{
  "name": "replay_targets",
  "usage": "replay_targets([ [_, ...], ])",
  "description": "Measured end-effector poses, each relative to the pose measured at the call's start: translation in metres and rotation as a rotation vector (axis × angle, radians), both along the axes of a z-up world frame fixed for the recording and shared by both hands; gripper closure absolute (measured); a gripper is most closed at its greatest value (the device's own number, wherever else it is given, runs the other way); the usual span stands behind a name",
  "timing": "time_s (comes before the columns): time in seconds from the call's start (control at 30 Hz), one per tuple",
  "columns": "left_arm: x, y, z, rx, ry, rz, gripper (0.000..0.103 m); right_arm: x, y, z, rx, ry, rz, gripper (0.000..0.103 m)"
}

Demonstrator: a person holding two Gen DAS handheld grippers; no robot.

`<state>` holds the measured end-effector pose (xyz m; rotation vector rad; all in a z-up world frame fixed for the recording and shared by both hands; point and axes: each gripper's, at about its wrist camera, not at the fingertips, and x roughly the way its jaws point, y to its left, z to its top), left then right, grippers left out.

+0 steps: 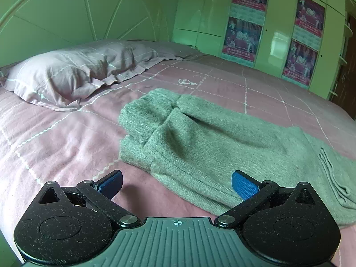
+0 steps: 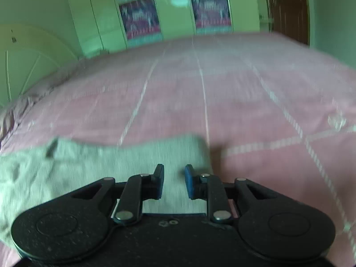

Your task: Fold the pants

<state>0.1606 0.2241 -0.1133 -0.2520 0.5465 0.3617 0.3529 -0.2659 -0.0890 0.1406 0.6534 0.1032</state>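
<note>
Grey knitted pants [image 1: 200,138] lie across the pink bedsheet [image 1: 55,138], with a bunched, folded part toward the pillow and the rest trailing off to the right. My left gripper [image 1: 178,184] hovers over their near edge, jaws wide open, with nothing between the blue pads [image 1: 243,185]. In the blurred right wrist view, the pants [image 2: 111,162] fill the lower left. My right gripper [image 2: 174,181] has its jaws nearly together, pinching grey cloth near the pants' right end. That end seems slightly raised, casting a shadow on the sheet [image 2: 244,111].
A pink pillow [image 1: 73,73] lies at the head of the bed below a pale headboard [image 1: 77,11]. Wardrobe doors with posters [image 1: 244,33] stand along the far side. A brown door [image 2: 289,11] is at the far right. Open sheet stretches beyond the pants.
</note>
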Motion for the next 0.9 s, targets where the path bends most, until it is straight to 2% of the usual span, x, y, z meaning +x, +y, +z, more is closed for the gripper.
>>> replay_targets([
  [0.1, 0.008, 0.006, -0.006, -0.014, 0.007, 0.010, 0.000, 0.029, 0.002, 0.001, -0.017, 0.008, -0.026, 0.087],
  [0.13, 0.009, 0.007, -0.008, -0.017, 0.009, 0.014, 0.000, 0.041, 0.001, -0.006, -0.025, 0.047, -0.028, 0.086],
  [0.17, 0.010, 0.007, -0.008, -0.018, 0.010, 0.016, 0.000, 0.056, 0.001, -0.022, -0.016, 0.141, -0.012, 0.086],
  [0.2, 0.011, 0.008, -0.009, -0.017, 0.010, 0.014, 0.000, 0.061, 0.001, -0.027, -0.005, 0.152, -0.006, 0.086],
  [0.27, 0.011, 0.009, -0.011, -0.021, 0.008, 0.013, 0.000, 0.061, 0.005, -0.019, -0.020, 0.158, -0.008, 0.086],
  [0.37, 0.010, 0.011, -0.012, -0.032, 0.003, 0.014, 0.000, 0.034, 0.000, -0.003, 0.067, 0.053, -0.001, 0.082],
  [0.43, 0.009, 0.012, -0.011, -0.053, -0.008, 0.010, 0.000, 0.009, 0.000, -0.004, 0.094, 0.031, 0.018, 0.078],
  [0.53, 0.010, 0.017, -0.012, -0.136, -0.035, -0.043, 0.000, -0.029, 0.002, -0.010, 0.104, 0.030, 0.067, 0.078],
  [0.6, 0.017, 0.028, -0.017, -0.231, -0.048, -0.068, 0.000, -0.053, 0.002, -0.013, 0.107, 0.028, 0.073, 0.075],
  [0.73, 0.024, 0.056, -0.027, -0.427, -0.132, -0.084, 0.000, -0.093, -0.001, -0.011, 0.150, -0.001, 0.056, 0.070],
  [0.87, 0.033, 0.067, -0.040, -0.490, -0.199, -0.111, 0.000, -0.104, 0.013, -0.004, 0.167, -0.005, 0.070, 0.064],
  [0.9, 0.033, 0.070, -0.040, -0.507, -0.211, -0.112, 0.016, -0.103, 0.018, -0.003, 0.168, -0.002, 0.083, 0.064],
])
